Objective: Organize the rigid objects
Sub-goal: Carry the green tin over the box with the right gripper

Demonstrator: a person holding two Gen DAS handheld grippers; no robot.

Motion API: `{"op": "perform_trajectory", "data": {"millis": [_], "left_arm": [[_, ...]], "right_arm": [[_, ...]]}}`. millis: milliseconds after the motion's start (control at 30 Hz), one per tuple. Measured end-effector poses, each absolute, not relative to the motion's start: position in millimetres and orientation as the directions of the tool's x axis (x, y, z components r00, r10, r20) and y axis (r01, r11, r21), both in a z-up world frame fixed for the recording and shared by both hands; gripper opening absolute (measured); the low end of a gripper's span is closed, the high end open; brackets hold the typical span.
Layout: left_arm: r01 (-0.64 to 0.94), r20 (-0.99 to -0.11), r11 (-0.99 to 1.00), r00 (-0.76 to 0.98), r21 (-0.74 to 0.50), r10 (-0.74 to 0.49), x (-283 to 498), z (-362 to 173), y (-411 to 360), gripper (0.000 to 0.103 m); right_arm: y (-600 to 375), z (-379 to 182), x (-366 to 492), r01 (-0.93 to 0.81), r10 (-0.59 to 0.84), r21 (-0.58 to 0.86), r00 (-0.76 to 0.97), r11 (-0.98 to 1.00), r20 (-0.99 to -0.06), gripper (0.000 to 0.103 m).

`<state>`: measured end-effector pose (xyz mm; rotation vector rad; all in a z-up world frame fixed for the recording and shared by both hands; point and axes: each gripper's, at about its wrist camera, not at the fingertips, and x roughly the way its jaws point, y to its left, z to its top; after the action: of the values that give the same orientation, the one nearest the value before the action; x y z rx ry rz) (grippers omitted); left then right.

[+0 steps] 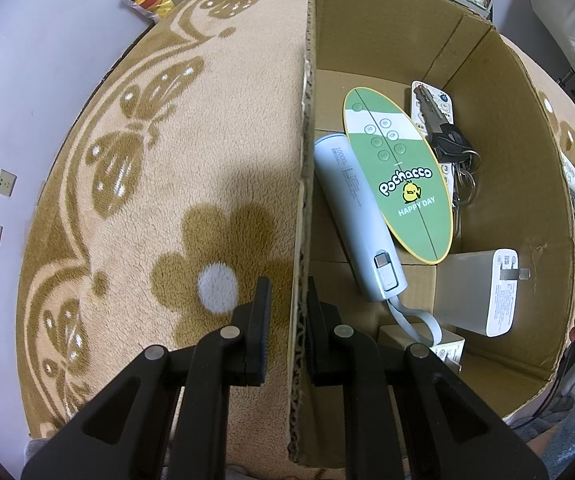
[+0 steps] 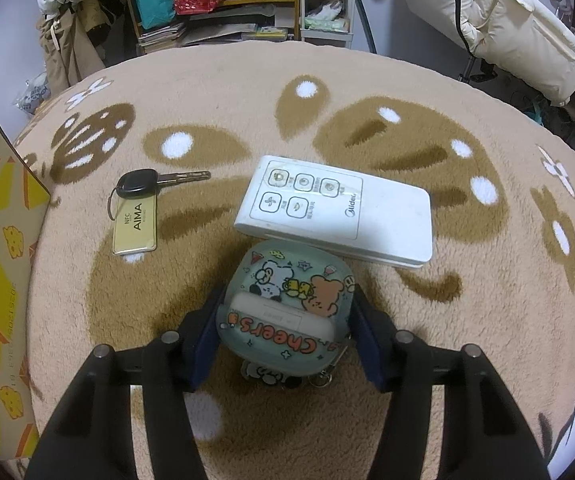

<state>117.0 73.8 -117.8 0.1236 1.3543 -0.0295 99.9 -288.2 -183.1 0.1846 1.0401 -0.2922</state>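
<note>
Right gripper [image 2: 285, 336] first: its pads sit against both sides of the case [image 2: 287, 304], a teal earbud pouch printed with cartoon bears and "Cheers", clamped just above the blanket [image 2: 367, 92]. Just beyond the case lies the white remote [image 2: 339, 212], its near edge touching the case's far side. Off to the left, well apart, the key [image 2: 155, 188] rests flat with its gold tag [image 2: 134, 227] beside it. Over on the other side, the left gripper [image 1: 285, 312] straddles the near wall of the box [image 1: 507, 160], one finger outside over the blanket, one inside; the jaws are nearly closed around the cardboard edge. In the box, nearest, the white charger [image 1: 475, 292] and blue power bank [image 1: 355, 216]; farther back, the green oval fan [image 1: 397, 172] overlaps the bank, with keys [image 1: 447, 140] lying on another remote [image 1: 439, 104].
</note>
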Motion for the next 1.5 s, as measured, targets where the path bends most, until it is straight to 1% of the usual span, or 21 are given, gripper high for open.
{"op": "perform_trajectory", "data": {"millis": [200,333,633,833,1167,1400,1500], "left_arm": [[0.093,-0.975,0.993,0.216,0.072,0.05,116.8,-117.9,73.7,0.014],[0.092,-0.975,0.993,0.216,0.071,0.05,116.6,-118.1,73.8,0.014],[0.092,-0.975,0.993,0.215,0.071,0.05,116.6,-118.0,73.1,0.014],[0.092,-0.975,0.993,0.215,0.071,0.05,116.5,-117.9,73.2,0.014],[0.093,-0.975,0.993,0.214,0.072,0.051,116.9,-118.5,72.4,0.014],[0.093,-0.975,0.993,0.214,0.073,0.052,117.0,-118.5,72.5,0.014],[0.093,-0.975,0.993,0.214,0.073,0.051,117.0,-118.5,72.5,0.014]], "right_arm": [[-289.3,-180.5,98.3,0.324,-0.155,0.009,0.475,0.946,-0.866,0.063],[-284.7,-174.4,96.8,0.312,-0.128,0.036,0.488,0.949,-0.863,0.063],[-252.4,-138.8,98.0,0.221,-0.076,0.068,0.585,0.973,-0.807,0.063],[-218.7,-101.9,103.3,0.124,-0.02,0.084,0.662,0.989,-0.749,0.063],[-153.8,-47.6,107.1,-0.08,0.131,0.106,0.729,0.991,-0.672,0.063],[-113.9,-28.6,102.1,-0.195,0.237,0.136,0.742,0.971,-0.627,0.063],[-101.2,-29.8,103.2,-0.227,0.264,0.14,0.734,0.964,-0.626,0.063]]}}
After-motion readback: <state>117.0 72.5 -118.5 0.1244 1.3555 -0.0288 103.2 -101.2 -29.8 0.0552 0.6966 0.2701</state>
